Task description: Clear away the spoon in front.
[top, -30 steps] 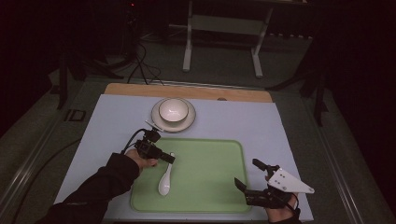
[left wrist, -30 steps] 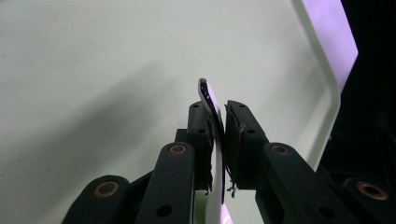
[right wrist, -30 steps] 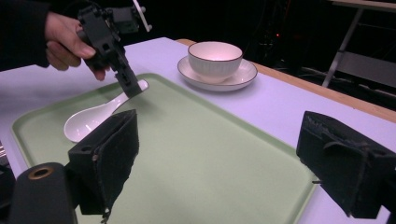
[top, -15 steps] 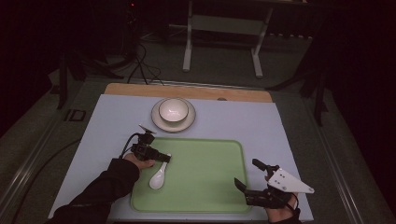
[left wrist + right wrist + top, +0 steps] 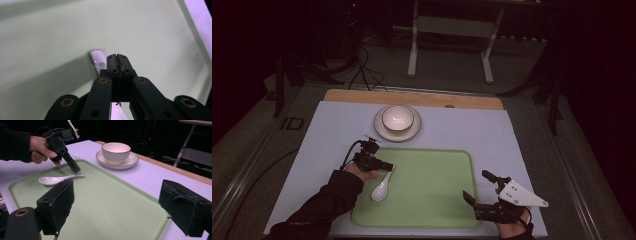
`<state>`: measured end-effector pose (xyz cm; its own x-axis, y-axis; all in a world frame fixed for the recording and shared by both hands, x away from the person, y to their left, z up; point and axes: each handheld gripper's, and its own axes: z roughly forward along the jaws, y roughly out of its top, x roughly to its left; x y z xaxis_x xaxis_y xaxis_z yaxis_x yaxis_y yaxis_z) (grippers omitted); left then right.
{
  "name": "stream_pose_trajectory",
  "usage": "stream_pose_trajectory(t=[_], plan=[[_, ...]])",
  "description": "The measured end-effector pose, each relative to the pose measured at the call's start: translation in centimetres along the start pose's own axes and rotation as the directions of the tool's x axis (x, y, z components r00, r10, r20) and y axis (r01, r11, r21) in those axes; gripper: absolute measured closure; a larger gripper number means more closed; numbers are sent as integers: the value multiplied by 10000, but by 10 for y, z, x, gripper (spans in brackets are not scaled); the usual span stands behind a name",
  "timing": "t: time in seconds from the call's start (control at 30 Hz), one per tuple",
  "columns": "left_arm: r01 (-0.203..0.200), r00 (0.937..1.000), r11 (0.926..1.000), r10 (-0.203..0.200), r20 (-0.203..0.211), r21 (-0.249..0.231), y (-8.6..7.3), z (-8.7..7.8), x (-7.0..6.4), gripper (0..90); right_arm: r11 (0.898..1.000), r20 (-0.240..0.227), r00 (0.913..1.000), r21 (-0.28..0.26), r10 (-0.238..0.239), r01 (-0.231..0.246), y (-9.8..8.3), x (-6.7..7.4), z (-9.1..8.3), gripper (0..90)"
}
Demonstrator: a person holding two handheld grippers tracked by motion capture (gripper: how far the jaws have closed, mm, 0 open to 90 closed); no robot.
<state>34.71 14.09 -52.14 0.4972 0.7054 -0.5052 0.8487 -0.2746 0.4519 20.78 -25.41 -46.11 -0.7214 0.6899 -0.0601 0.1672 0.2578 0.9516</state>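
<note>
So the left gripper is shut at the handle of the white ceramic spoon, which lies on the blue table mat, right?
Not quite: the white ceramic spoon lies on the green plastic tray, as the high view shows. The left gripper is indeed shut at its handle.

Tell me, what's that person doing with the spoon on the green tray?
A person holds tongs in each hand. The left tongs are pressed shut on the handle tip of a white spoon, which lies on the green tray; they have just been closing. The right tongs wait open at the tray's other side, holding nothing. A bowl sits on a saucer behind the tray.
</note>
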Motion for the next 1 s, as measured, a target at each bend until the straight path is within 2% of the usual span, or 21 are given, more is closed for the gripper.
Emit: stream_pose_trajectory(t=[0.2, 0.4, 0.77, 1.0], plan=[[-396, 9992, 9979, 399, -36, 506, 0, 12, -8, 888, 10000, 1, 10000, 13, 0, 0, 0, 0, 0, 127], [-559, 9973, 9961, 589, -434, 689, 0, 14, -6, 889, 10000, -4, 10000, 21, 1, -1, 0, -1, 0, 127], [-231, 9955, 9987, 272, -909, 458, -2, 2, 6, 888, 10000, -44, 10000, 40, 35, -34, -1, 0, 1, 127], [-179, 9952, 9995, 203, -958, 252, -1, -3, 7, 887, 10000, -66, 10000, 40, 49, -49, 0, 0, 1, 127]])
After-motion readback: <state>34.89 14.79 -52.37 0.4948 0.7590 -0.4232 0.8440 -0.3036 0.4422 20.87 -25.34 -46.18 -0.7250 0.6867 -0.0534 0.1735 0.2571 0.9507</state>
